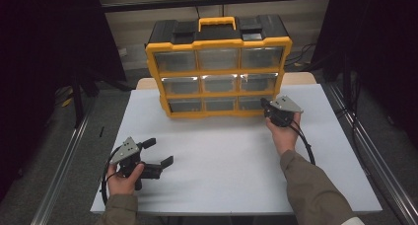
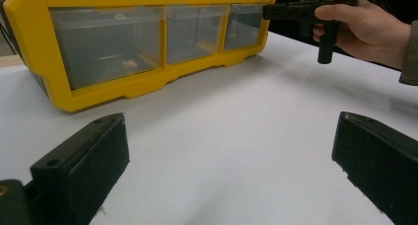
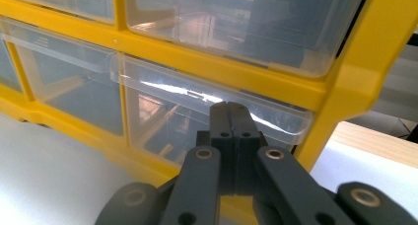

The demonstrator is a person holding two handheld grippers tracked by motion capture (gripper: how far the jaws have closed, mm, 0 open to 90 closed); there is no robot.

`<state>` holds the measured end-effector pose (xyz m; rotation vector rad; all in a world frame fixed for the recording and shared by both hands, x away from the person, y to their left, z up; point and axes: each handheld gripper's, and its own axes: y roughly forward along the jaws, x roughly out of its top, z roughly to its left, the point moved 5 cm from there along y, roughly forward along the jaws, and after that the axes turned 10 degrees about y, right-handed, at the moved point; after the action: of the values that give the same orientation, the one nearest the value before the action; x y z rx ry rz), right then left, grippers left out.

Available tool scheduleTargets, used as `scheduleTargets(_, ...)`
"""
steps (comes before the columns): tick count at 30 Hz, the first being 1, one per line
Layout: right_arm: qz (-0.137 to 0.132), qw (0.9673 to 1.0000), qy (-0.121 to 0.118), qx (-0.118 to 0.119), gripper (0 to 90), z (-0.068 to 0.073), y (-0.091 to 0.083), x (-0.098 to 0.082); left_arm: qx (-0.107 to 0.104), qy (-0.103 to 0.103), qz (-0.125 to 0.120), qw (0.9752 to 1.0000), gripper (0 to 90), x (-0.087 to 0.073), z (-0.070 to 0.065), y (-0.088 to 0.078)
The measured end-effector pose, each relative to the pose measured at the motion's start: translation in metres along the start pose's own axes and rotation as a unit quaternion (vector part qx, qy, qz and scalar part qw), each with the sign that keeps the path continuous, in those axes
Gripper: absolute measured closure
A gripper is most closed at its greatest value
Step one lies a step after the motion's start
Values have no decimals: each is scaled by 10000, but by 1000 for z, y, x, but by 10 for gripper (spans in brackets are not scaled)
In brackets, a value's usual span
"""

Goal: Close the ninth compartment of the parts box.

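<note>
At the bottom-right drawer of the organiser, the right gripper has its jaws pressed together with nothing between them, tips just under the drawer's clear front lip; whether they touch it I cannot tell. The organiser stands upright at the far edge of the table, with 9 clear drawers in 3 rows. I judge the step in hand to be opening that drawer: the next move likely calls for hooking the closed tips behind the lip and pulling straight back toward the person, without tipping the organiser. Farther out, the left gripper rests low over bare table near the front-left, jaws wide apart and holding nothing. Its own view shows the right hand at the organiser's corner from the side, while the right gripper view gives the lip close up; the high view alone gives the handle.
</note>
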<state>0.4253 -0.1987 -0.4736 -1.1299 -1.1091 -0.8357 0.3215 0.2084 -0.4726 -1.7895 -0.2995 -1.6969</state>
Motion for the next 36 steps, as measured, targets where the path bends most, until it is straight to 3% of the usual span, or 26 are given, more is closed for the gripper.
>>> scheduleTargets(1,-19,10000,-6,-8,900,0,1,0,-60,-31,-26,10000,8,0,0,0)
scheduleTargets(6,-8,10000,-12,10,891,0,4,-1,23,0,25,10000,8,-3,1,-2)
scheduleTargets(9,-14,10000,11,35,843,0,3,-1,26,-11,20,10000,8,-3,1,-2)
scheduleTargets(16,-7,9994,232,273,648,2,-11,0,24,25,57,10000,8,-3,1,-2)
scheduleTargets(19,-85,9985,362,413,591,4,-19,0,26,-64,-13,10000,8,-2,-1,0)
scheduleTargets(24,-64,9975,428,552,441,4,-33,-2,-10,27,46,10000,8,-2,0,1)
scheduleTargets(30,0,9972,477,584,276,5,-50,-5,3,-6,55,10000,8,-2,-2,3)
scheduleTargets(31,-25,9966,522,641,267,5,-52,-5,-7,85,99,9999,8,-2,-1,3)
scheduleTargets(32,-5,9964,540,655,248,5,-55,-6,-153,59,37,9999,8,-2,-2,4)
scheduleTargets(33,-9,9962,556,666,227,5,-57,-6,-26,24,82,10000,8,-2,-3,4)
scheduleTargets(36,-16,9958,595,689,169,5,-63,-7,-30,33,80,10000,8,-2,-3,5)
